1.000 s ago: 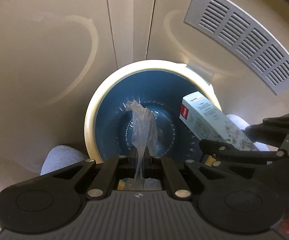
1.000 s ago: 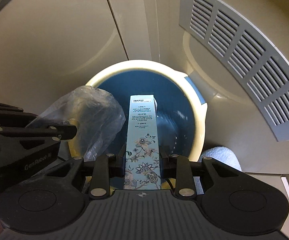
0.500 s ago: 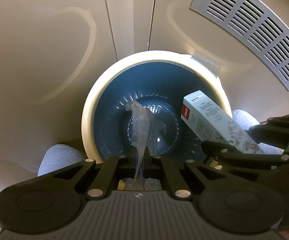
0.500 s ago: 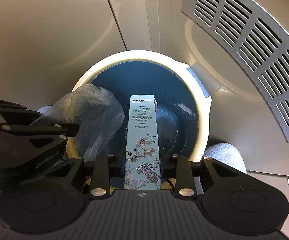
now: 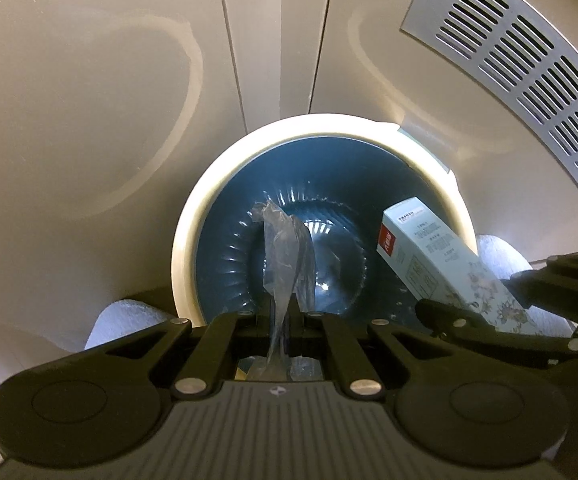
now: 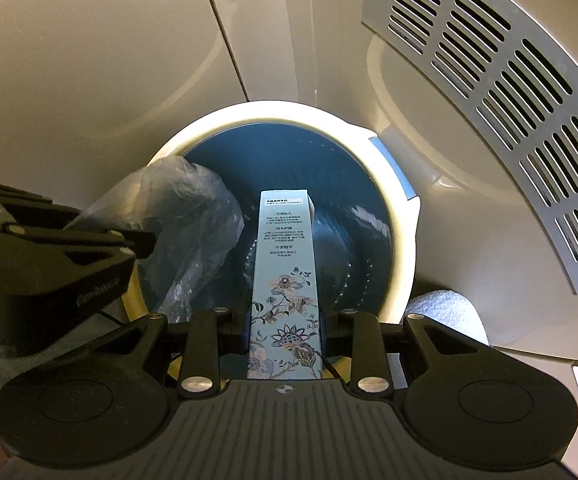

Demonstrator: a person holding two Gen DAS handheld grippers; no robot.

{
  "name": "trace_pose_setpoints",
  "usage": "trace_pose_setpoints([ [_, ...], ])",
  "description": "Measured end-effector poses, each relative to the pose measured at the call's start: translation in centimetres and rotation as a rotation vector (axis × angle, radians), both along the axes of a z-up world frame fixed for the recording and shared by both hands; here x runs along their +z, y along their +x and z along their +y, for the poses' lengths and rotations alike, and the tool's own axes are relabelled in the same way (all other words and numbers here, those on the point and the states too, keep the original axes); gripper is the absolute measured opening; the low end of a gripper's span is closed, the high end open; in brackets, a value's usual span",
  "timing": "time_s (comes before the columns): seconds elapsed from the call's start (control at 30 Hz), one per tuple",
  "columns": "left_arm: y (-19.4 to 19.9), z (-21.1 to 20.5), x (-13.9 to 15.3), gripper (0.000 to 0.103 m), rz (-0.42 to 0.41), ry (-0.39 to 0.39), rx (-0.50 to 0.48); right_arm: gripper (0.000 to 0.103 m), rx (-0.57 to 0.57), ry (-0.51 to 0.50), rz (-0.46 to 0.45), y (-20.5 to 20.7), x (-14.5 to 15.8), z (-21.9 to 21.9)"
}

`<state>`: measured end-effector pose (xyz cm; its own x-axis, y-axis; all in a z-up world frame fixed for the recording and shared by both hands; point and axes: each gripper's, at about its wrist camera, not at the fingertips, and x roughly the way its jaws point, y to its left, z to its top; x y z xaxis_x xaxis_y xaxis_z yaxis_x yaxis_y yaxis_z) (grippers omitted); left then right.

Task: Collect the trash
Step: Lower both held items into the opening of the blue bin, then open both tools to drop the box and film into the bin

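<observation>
Trash hangs over the bin (image 5: pixel 185 248): left gripper (image 5: pixel 283 312) pinches film (image 5: pixel 285 252), right gripper (image 6: pixel 285 320) clamps box (image 6: pixel 285 248); next, I judge, both let go.

Glossy beige panels (image 5: pixel 89 92) — a grey slotted vent (image 6: pixel 509 92) at right.

Dim, warm yellowish light in both views; the bin (image 5: pixel 185 256) rim glows overexposed while its blue inside shows small specular glints. Strong fisheye bending at edges curves the vent grille (image 6: pixel 501 92). Black gripper bodies underexposed; focus fairly sharp, slight softness at corners.
</observation>
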<state>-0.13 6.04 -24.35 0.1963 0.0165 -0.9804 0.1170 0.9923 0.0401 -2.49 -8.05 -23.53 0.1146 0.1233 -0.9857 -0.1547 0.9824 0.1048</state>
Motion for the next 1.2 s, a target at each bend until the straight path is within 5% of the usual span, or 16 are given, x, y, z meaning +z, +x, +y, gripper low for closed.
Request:
trace_pose_setpoints([
  [0.6, 0.7, 0.2, -1.1, 0.006, 0.014, 0.049, 0.018, 0.031, -0.028, -0.012, 0.042, 1.1, -1.1, -0.7],
  [0.67, 0.7, 0.3, -1.0, 0.03, 0.016, 0.055, 0.021, 0.037, -0.032, -0.009, 0.044, 1.2, -1.1, -0.7],
  [0.7, 0.7, 0.4, -0.8, 0.074, 0.019, 0.064, 0.03, 0.049, -0.036, -0.008, 0.042, 1.2, -1.1, -0.8],
  [0.73, 0.8, 0.6, -0.6, 0.103, 0.011, 0.085, 0.051, 0.063, -0.04, -0.009, 0.038, 1.2, -1.0, -0.9],
  [0.83, 0.2, 1.0, 0.6, 0.103, -0.045, 0.128, 0.057, 0.084, -0.032, 0.006, 0.026, 0.7, -0.5, -1.0],
  [1.03, -2.3, 1.2, 3.5, 0.103, -0.088, 0.138, 0.021, 0.087, -0.03, 0.038, -0.013, -0.8, 2.3, -1.1],
  [1.2, -6.0, 2.8, 7.9, 0.103, -0.185, 0.065, 0.067, 0.093, 0.07, 0.015, -0.21, -3.8, 7.4, -0.4],
])
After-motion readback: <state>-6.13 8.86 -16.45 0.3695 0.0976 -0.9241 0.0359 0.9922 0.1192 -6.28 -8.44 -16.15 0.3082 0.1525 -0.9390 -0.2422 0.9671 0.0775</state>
